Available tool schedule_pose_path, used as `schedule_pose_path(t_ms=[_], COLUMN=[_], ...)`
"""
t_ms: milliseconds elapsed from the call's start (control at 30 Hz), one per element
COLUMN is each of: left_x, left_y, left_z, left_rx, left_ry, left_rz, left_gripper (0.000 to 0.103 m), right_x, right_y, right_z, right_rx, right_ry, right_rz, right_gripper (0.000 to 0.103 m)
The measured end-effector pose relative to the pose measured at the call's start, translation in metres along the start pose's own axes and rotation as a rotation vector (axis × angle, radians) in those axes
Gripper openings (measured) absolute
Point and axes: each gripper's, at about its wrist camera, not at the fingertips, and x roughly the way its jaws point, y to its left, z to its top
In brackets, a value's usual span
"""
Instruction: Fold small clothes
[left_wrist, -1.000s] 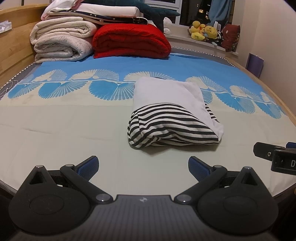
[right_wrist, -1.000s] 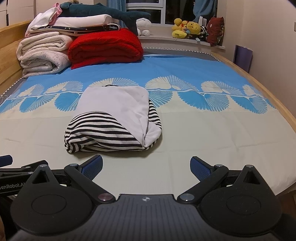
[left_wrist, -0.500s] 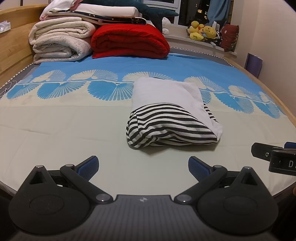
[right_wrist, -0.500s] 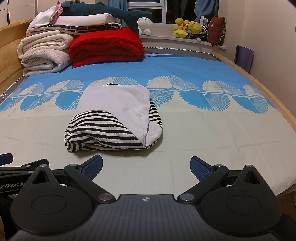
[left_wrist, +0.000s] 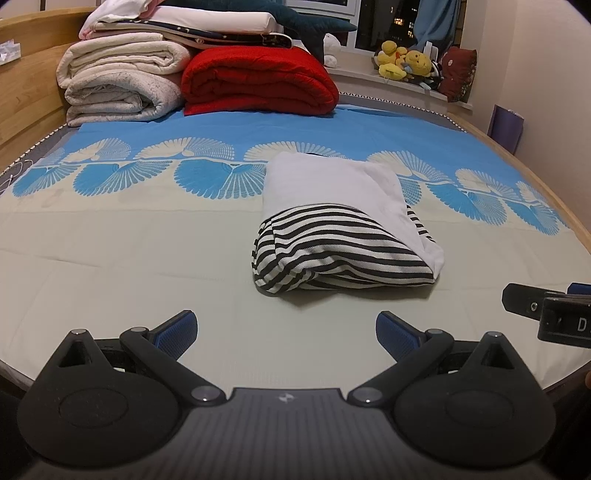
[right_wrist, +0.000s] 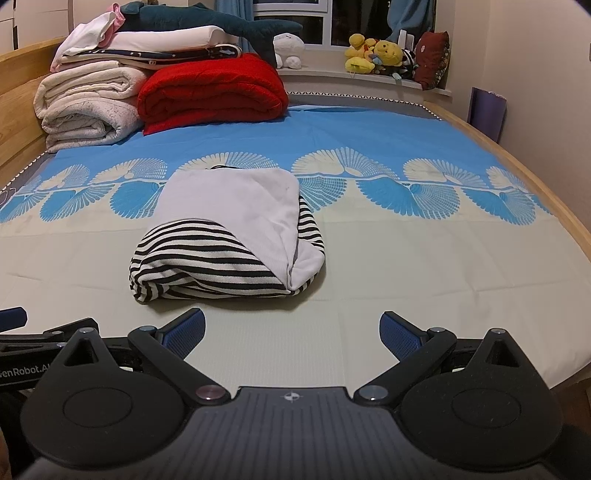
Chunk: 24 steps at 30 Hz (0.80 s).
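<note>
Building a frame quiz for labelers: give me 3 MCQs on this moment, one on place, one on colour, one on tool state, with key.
1. Where does the folded garment lie?
A. on the blanket stack
B. on the bed sheet, ahead of both tools
C. on the windowsill

2. What colours is the garment?
A. white with black-and-white stripes
B. solid red
C. blue with yellow dots

3. What state are the left tool and right tool in?
A. both shut on the garment
B. one open, one shut
C. both open, holding nothing

Key: B, it rests on the sheet apart from the red blanket; A, a white panel lies over striped cloth; C, both sets of fingers stand wide apart above bare sheet.
</note>
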Motion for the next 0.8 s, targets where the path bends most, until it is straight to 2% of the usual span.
schedule_pose_path(t_ms=[800], left_x=[-0.0002], left_y=[-0.0018], left_z=[-0.0011], left_rx=[0.002], left_ry=[-0.003], left_rz=[-0.002], left_gripper=[0.103], right_x=[-0.0003], right_y=[-0.0001], right_z=[0.0003], right_rx=[0.000], right_ry=[0.000], right_rz=[-0.001], right_gripper=[0.100])
